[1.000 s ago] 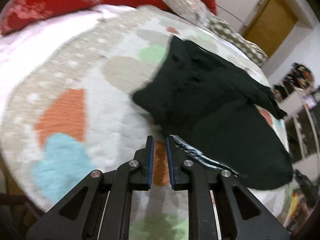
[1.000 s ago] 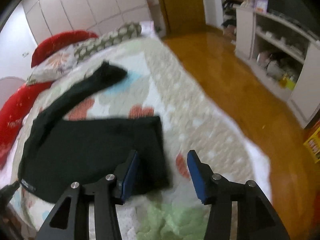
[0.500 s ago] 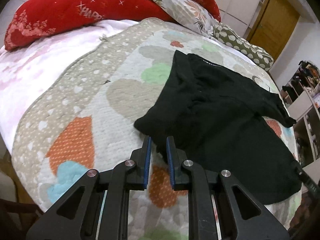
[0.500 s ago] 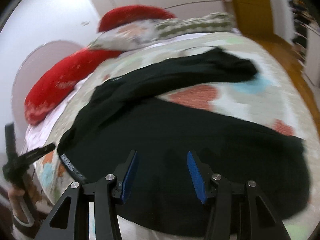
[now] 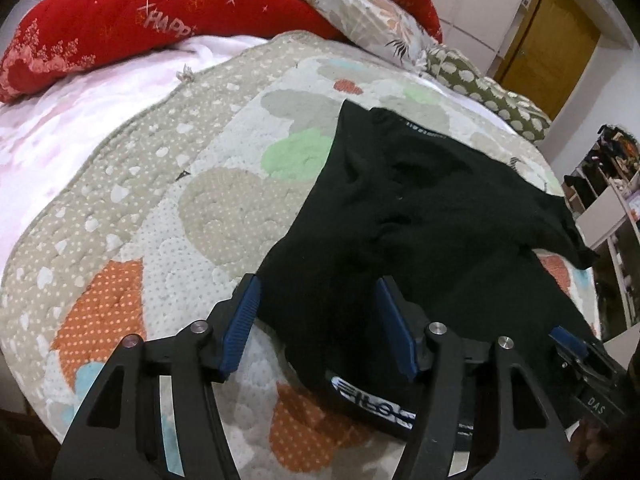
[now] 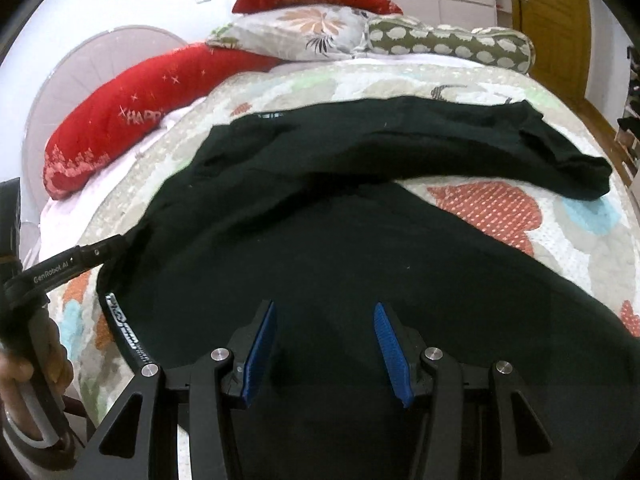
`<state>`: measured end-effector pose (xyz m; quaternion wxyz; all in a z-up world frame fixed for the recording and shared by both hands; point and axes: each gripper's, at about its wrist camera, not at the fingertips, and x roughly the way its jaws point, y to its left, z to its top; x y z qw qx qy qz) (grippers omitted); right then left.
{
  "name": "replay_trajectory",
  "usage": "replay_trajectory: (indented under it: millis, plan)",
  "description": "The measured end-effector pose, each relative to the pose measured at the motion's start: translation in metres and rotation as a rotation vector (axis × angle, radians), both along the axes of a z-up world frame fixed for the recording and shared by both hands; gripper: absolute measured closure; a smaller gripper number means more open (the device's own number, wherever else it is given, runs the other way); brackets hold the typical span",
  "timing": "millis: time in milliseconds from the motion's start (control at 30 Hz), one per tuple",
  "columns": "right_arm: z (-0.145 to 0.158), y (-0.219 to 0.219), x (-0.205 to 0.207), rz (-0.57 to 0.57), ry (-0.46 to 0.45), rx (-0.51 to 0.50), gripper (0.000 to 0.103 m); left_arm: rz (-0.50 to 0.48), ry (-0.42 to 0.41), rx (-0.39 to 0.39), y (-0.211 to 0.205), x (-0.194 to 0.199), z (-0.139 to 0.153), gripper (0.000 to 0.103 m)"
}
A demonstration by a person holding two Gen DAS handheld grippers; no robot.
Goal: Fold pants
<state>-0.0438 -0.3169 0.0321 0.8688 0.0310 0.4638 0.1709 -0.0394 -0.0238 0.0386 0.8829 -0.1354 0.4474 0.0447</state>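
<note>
Black pants (image 5: 420,220) lie spread on a quilted bed cover (image 5: 160,200), waistband with a white logo band (image 5: 372,404) near me, one leg stretched away to the right. In the right wrist view the pants (image 6: 340,220) fill the middle and the far leg (image 6: 460,140) ends at the right. My left gripper (image 5: 316,324) is open, its jaws straddling the waist corner of the pants. My right gripper (image 6: 324,344) is open, low over the near part of the pants. The left gripper also shows in the right wrist view (image 6: 76,260).
Red pillows (image 5: 120,28), a floral pillow (image 5: 360,12) and a green patterned bolster (image 5: 488,100) line the head of the bed. A wooden door (image 5: 548,44) and shelves (image 5: 612,216) stand beyond the bed on the right. The quilt edge (image 5: 24,320) falls off at left.
My left gripper has opened from shut and moved forward onto the waist corner. My right gripper swung from the bed's floor side to above the pants and stays open.
</note>
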Motion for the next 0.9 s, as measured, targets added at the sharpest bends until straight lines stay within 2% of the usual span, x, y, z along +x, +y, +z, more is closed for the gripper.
replay_trajectory:
  millis: [133,333,500,600,667,700,800,900]
  plan:
    - [-0.008,0.005,0.004,0.011,0.005,-0.022,0.053,0.003,0.008,0.029,0.0,0.007,-0.007,0.043]
    - [0.003,0.001,0.016,0.022,0.004,0.012,0.052,-0.004,0.013,0.05,0.001,0.013,-0.015,0.041]
    - [0.02,-0.001,0.042,0.013,-0.033,-0.004,0.051,-0.01,0.008,0.048,0.001,0.016,-0.024,0.032]
    - [0.031,0.004,0.069,0.025,-0.048,-0.011,0.048,-0.016,-0.026,0.03,0.001,0.016,-0.03,0.023]
    - [0.036,0.012,0.089,0.038,-0.061,-0.022,0.044,-0.043,-0.052,0.017,-0.002,0.016,-0.034,0.009]
    - [0.038,0.017,0.098,0.048,-0.067,-0.031,0.042,-0.059,-0.063,0.026,-0.005,0.016,-0.035,0.007]
    - [0.041,0.04,0.125,0.091,-0.081,-0.062,0.041,-0.068,-0.066,0.033,-0.007,0.017,-0.035,0.006]
    - [0.044,0.07,0.151,0.152,-0.091,-0.065,0.04,-0.073,-0.107,-0.043,0.003,0.014,-0.034,0.006]
